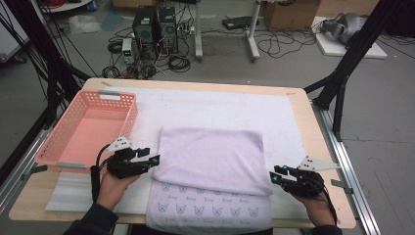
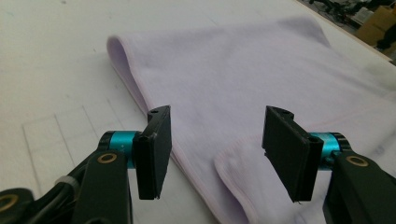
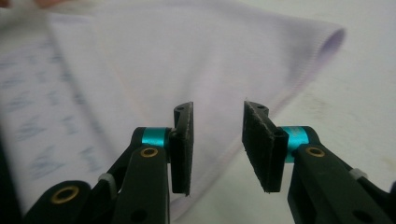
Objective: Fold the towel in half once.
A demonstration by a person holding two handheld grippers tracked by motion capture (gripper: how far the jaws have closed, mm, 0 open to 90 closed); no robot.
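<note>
Risks, taken from left to right. The pink basket point(image 1: 88, 125) sits at the left edge of the table point(image 1: 313, 127), close to the left gripper point(image 1: 155, 160); a careless swing of that hand could knock it. The left gripper's jaws stand apart with nothing between them, just above the towel's left edge. If they close there, they may catch only the top layer and drag the fold open. The right gripper point(image 1: 274, 177) is likewise open and empty, beside the towel's right edge; an uneven pull between the two hands would skew the fold.

The towel point(image 1: 210, 159) is pale lilac, soft-napped, and lies in the middle of the table on a white mat point(image 1: 205, 105). It is folded once, its far half laid over towards the person. A near strip printed with small blue motifs is left uncovered and hangs slightly over the table edge.
</note>
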